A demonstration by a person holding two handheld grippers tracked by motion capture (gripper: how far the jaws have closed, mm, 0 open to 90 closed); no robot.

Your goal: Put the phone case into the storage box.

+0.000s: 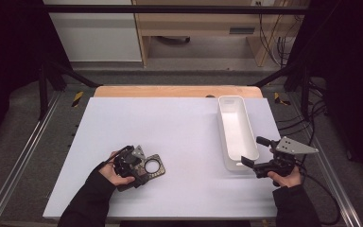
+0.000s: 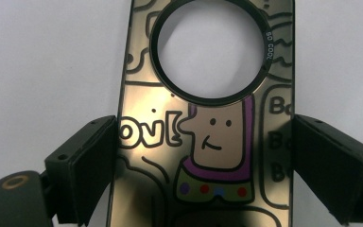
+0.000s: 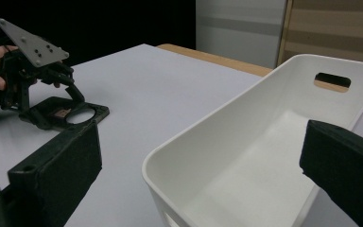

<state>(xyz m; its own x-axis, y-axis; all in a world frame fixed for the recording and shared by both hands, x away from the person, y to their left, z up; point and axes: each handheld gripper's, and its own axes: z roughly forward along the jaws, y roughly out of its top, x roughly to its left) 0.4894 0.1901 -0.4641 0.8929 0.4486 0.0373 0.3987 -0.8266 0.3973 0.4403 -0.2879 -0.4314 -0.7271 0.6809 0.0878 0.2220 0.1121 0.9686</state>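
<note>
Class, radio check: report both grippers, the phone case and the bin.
Left gripper open, fingers either side of phone case, flat on table. Right gripper open, empty, at near end of white bin. Nothing between case and bin.

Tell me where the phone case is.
In the high view the phone case lies flat on the table's near left, between the left gripper's jaws, left of the white bin.

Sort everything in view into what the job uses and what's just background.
In use:
- phone case, flat on the table between the left gripper jaws
- white bin
- right gripper, open by the bin

Background:
- wooden furniture
- cables
</note>
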